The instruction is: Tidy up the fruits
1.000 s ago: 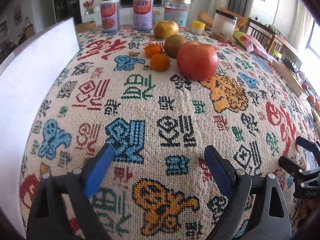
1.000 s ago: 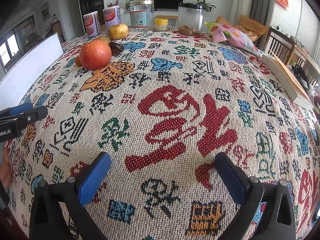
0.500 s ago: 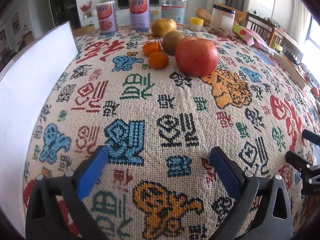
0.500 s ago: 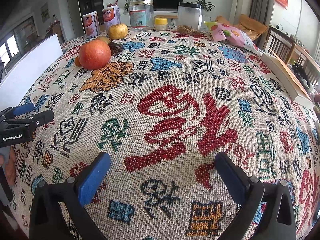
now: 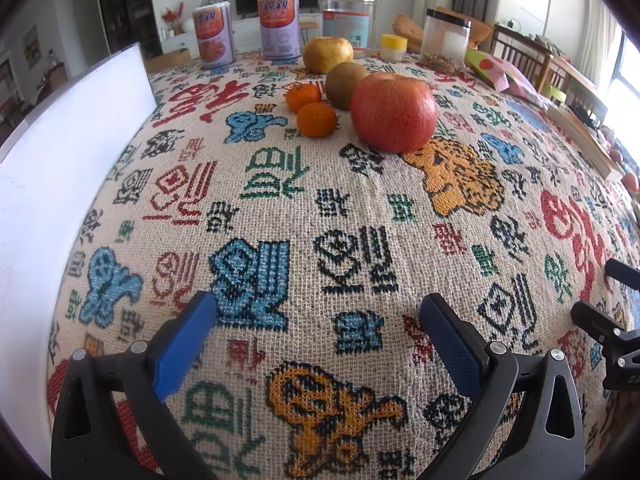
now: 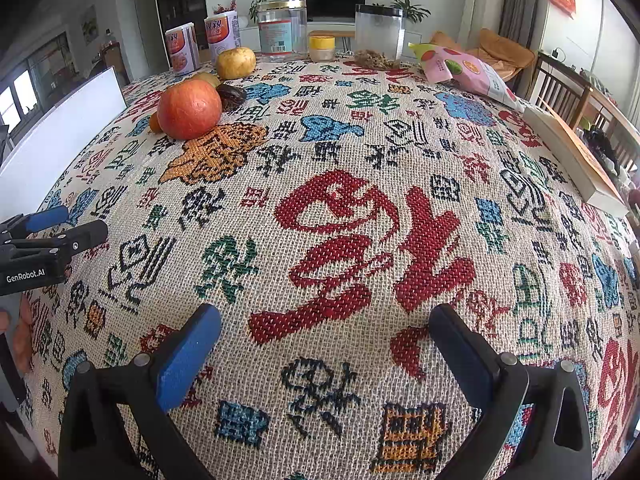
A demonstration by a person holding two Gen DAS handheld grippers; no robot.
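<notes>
Fruits sat clustered far across the woven tablecloth (image 5: 360, 208) in my left wrist view: a big smooth red apple (image 5: 394, 111), two small glossy tangerines (image 5: 316, 119), a brownish round fruit (image 5: 345, 85) and a yellow pear (image 5: 327, 54) behind. My left gripper (image 5: 318, 314) had just been opening its jaws and stood spread wide with nothing between them, only coarse cloth beneath, so I judged the sorting hadn't started and a reach came first. Over in the right wrist view, the red apple (image 6: 189, 109) lay far left, well apart from my right gripper (image 6: 326, 326), which also gaped wide and empty over the red stitched pattern. Tall tins (image 6: 182, 51) lined the far edge.
</notes>
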